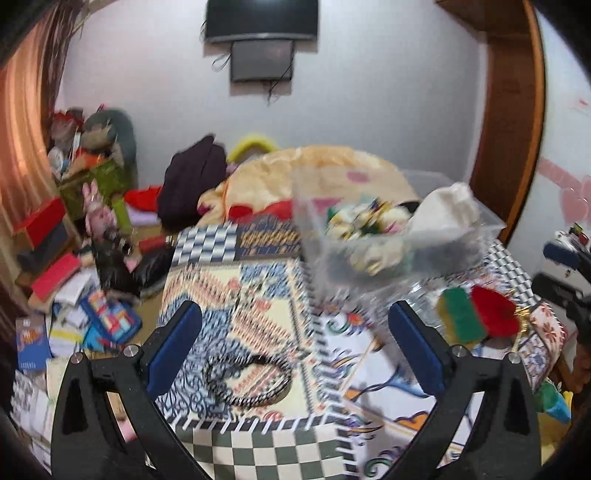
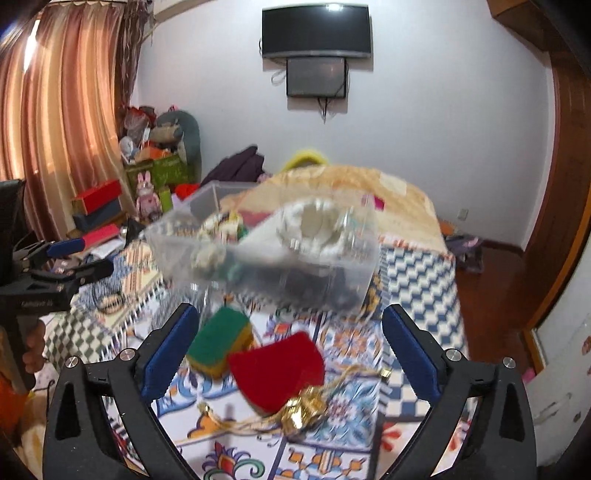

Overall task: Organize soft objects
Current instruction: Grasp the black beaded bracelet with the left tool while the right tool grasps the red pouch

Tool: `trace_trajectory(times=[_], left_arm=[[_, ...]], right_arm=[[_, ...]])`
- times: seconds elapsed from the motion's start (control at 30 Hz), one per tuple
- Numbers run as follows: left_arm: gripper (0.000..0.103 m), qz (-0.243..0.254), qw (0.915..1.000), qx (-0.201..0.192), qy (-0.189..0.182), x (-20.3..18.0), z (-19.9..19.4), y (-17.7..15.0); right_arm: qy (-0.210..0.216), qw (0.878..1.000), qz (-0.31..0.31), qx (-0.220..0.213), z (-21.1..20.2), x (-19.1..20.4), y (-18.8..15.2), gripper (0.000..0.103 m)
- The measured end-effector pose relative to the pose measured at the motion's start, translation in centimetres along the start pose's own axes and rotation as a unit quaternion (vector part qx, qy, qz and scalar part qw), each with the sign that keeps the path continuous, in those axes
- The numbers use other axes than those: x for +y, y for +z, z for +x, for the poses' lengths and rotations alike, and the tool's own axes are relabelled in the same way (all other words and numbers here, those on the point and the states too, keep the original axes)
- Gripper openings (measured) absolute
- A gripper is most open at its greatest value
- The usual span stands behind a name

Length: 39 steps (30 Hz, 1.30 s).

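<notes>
Right wrist: left gripper (image 2: 79, 258) body lettering blurred, unreadable

One clear bin (image 2: 258, 258), one green sponge (image 2: 218, 341), one red pouch (image 2: 277, 369), one headband (image 1: 243, 380), two wall screens (image 2: 316, 31)

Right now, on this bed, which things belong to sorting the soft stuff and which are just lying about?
For the job:
clear plastic bin, already holding soft items
green sponge
red sponge

Just lying about:
checkered headband
gold ribbon
books on the floor
wall TV

Both grippers are open, holding nothing.
</notes>
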<state>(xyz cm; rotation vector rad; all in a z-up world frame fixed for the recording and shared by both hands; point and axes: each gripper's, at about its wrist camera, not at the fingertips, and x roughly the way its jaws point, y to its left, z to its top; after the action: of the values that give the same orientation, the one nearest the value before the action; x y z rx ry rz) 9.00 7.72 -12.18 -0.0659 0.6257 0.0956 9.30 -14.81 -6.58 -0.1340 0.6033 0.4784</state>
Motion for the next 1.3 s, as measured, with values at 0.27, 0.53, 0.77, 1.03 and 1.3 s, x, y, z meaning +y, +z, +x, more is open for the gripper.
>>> trace_trajectory(times=[0.27, 0.53, 0.77, 1.03, 1.3], left_arm=[[0.102, -0.022, 0.9984, 0.043, 0.031, 1.9, 2.3, -2.7], [0.094, -0.041, 0.9964, 0.069, 0.028, 2.7, 3.6, -3.7], [0.070, -0.014, 0.9972, 0.071, 0.021, 1.6, 3.9, -4.1], [0.028, 0.003, 0.9979, 0.064, 0.008, 0.8, 3.6, -3.9], [0.013, 0.024, 0.9989, 0.040, -0.001, -0.3, 2.2, -3.3]], right_arm=[[0.006, 0.998, 0.020, 0.059, 2.8, -0.6, -2.7, 0.099], [0.020, 0.996, 0.042, 0.081, 3.4, -1.1, -3.9, 0.074], [0.020, 0.995, 0.032, 0.096, 3.7, -0.8, -4.4, 0.048], [0.023, 0.995, 0.046, 0.090, 3.4, -1.7, -4.0, 0.022], [0.018, 0.996, 0.060, 0.060, 1.8, -2.8, -3.0, 0.021]])
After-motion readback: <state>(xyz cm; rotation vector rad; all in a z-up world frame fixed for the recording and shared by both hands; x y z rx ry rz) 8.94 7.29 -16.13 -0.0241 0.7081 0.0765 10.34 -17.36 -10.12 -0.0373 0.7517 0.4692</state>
